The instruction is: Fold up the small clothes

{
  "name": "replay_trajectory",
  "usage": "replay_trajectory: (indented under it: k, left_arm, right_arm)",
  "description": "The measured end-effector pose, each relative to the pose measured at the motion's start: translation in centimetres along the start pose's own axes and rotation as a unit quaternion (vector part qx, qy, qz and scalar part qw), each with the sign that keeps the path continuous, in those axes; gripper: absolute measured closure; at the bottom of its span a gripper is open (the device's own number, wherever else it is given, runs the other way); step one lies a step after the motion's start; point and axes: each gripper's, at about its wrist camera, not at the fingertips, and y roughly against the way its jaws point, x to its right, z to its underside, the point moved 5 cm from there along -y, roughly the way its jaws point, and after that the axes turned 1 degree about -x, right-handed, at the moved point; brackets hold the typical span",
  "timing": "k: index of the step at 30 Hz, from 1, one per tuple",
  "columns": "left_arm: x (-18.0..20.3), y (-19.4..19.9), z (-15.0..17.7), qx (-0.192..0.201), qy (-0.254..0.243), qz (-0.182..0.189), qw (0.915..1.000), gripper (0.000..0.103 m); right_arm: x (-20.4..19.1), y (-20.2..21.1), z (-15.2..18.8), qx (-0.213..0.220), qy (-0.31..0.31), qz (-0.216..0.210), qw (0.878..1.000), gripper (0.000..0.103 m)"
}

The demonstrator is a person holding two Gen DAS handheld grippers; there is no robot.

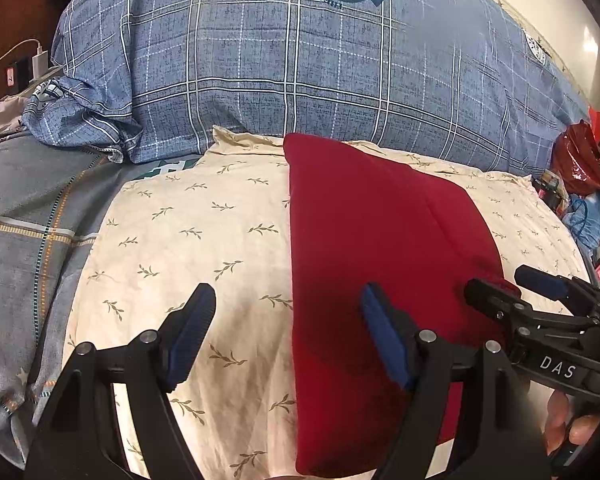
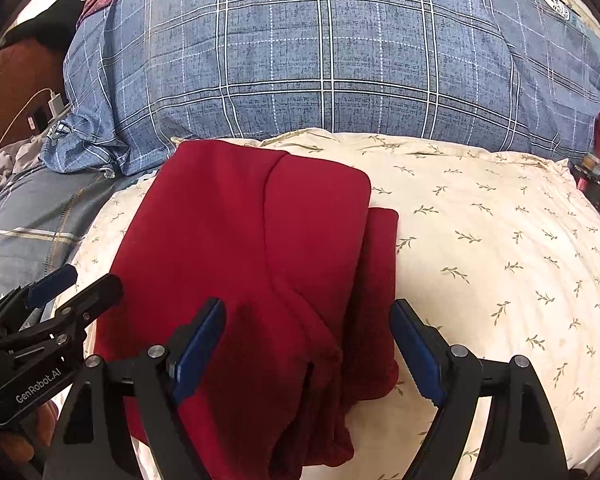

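- My left gripper (image 1: pixel 288 332) has its jaws spread wide with nothing between them; one finger hangs over the cream sheet (image 1: pixel 188 240), the other over the left edge of the red garment (image 1: pixel 364 240).
- My right gripper (image 2: pixel 308 344) is also wide apart and empty, poised above the near part of the garment (image 2: pixel 240 240).
- The garment lies folded on the cream sheet, a narrower layer showing along its right side in the right wrist view.
- Behind it sits a blue plaid quilt (image 1: pixel 300 72), touching the sheet's far edge.
- Both grippers are close, side by side.
- A red bag (image 1: pixel 580 160) lies far right.
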Motion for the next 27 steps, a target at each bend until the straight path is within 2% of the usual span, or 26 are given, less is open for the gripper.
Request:
replay_trajectory:
  k: [23,27]
  left_arm:
    - [0.1,-0.6,-0.2,-0.002,-0.001,0.005,1.0,0.028]
    - [-1.0,-0.7,-0.6,-0.003,0.008,0.013,0.9999,0.028]
  right_arm:
    - [-0.7,-1.0,-0.2,-0.01,0.013,-0.007,1.0,0.018]
    - [0.1,-0.7,-0.5,0.003,0.006,-0.02,1.0,0.018]
